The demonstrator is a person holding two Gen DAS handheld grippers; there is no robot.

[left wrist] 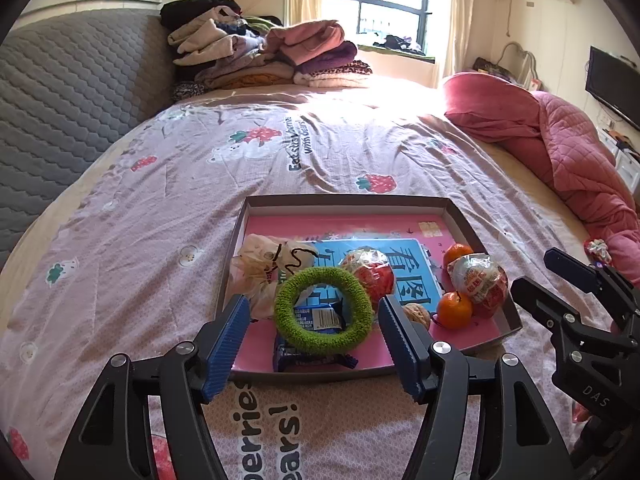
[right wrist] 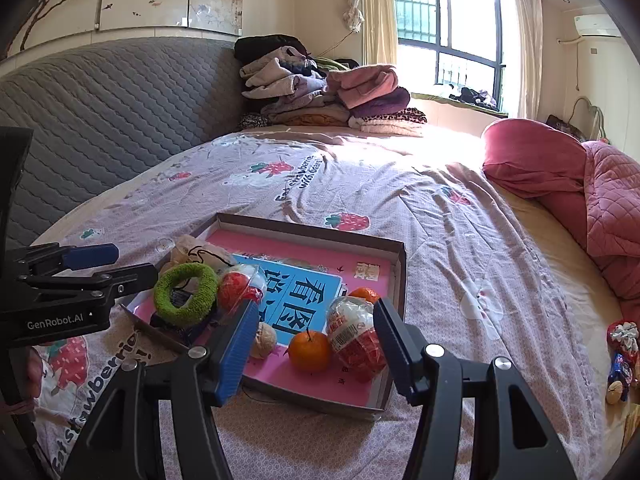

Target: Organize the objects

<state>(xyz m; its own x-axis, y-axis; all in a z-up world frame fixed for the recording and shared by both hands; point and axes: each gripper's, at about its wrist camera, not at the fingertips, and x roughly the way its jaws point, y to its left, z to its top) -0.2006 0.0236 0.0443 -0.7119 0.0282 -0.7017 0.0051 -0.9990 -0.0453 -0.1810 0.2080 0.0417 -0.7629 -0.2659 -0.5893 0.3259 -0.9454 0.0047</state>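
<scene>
1. Jaws first: your left gripper (left wrist: 314,336) stands spread with nothing pinched, hanging over the green fuzzy ring (left wrist: 323,309), which lies free in the shallow box (left wrist: 460,216) on top of a blue snack packet (left wrist: 316,318). Your right gripper (right wrist: 316,344) is also apart and empty, above the front tangerine (right wrist: 309,350) and the wrapped red ball (right wrist: 354,340).
2. Stacking is a risk: the ring rests on the slick packet, so a nudge from a pad could slide both toward the box's near wall.
3. Round things roll: the tangerine, the walnut (right wrist: 264,340) and the wrapped balls sit loose, and pressing on the soft bedspread (left wrist: 160,240) near the box could tilt it and set them moving.
4. Strays remain on the bed at the right edge (right wrist: 622,356); reaching for them with your right gripper could clip the box corner.
5. Both tools are close together; crossing paths over the box could knock them together.
</scene>
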